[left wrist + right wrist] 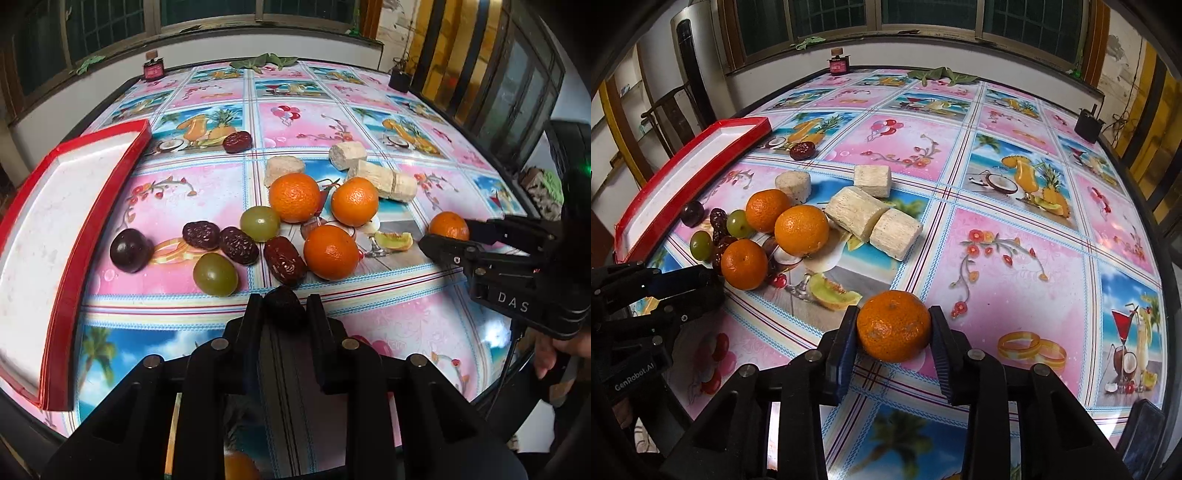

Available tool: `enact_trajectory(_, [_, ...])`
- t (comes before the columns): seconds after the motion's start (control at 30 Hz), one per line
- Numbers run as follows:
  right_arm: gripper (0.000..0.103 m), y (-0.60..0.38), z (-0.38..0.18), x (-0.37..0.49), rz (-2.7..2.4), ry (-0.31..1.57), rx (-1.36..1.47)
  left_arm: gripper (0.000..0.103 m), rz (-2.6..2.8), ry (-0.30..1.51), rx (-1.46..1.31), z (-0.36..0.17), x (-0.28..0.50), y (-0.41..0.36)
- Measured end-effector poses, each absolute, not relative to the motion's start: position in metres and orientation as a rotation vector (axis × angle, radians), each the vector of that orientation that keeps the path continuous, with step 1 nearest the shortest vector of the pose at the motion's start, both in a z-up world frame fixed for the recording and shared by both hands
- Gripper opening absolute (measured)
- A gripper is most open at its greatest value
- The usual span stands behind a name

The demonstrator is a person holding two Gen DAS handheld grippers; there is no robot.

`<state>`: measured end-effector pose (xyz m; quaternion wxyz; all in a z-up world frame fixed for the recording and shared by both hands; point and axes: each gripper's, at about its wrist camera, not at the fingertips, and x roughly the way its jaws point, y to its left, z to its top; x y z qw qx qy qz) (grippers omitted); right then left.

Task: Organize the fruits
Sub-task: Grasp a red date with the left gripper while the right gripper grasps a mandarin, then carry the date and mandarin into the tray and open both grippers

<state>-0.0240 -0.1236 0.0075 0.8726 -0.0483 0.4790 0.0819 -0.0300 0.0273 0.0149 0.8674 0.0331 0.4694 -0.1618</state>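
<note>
My left gripper [284, 301] is shut on a dark red date [285, 306] just above the tablecloth, near the fruit pile. My right gripper [894, 326] is shut on a tangerine [894, 325]; it also shows in the left wrist view [448, 226]. On the table lie three more tangerines [294, 196], two green grapes [215, 274], a dark purple grape [129, 250], several dates [238, 245] and several pale sugarcane pieces [384, 179]. A red-rimmed white tray [55, 206] lies at the left.
A lone date [237, 141] lies beyond the tray corner. A small red jar [153, 69] and green leaves [264, 61] sit at the far edge. A dark pot [400, 79] stands at the far right corner. The patterned tablecloth [1015, 258] is bare at the right.
</note>
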Motion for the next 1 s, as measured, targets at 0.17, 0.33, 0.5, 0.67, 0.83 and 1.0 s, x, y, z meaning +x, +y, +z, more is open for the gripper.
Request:
enact_trajectory(0.17, [0.037,-0.123,0.018,-0.03,0.172,0.979,-0.087,0.021,-0.337,0.963,-0.01,0.028,-0.035,0.051])
enact_trajectory(0.33, [0.037,-0.113,0.038,-0.038,0.217,0.933,-0.08,0.021,-0.323,0.927,-0.069,0.05,-0.042,0.079])
enact_trajectory(0.5, [0.037,-0.093,0.053,-0.038,0.328,0.908,-0.057,0.021,-0.278,0.887,-0.104,0.069,-0.04,0.114])
enact_trajectory(0.67, [0.037,-0.059,0.065,-0.027,0.46,0.9,-0.054,0.021,-0.199,0.872,-0.133,0.073,-0.022,0.151])
enact_trajectory(0.83, [0.037,-0.021,0.078,-0.009,0.595,0.878,-0.051,0.021,-0.167,0.872,-0.142,0.071,-0.005,0.175])
enact_trajectory(1.0, [0.037,0.02,0.083,0.03,0.695,0.854,-0.054,0.021,-0.16,0.854,-0.151,0.067,0.018,0.188])
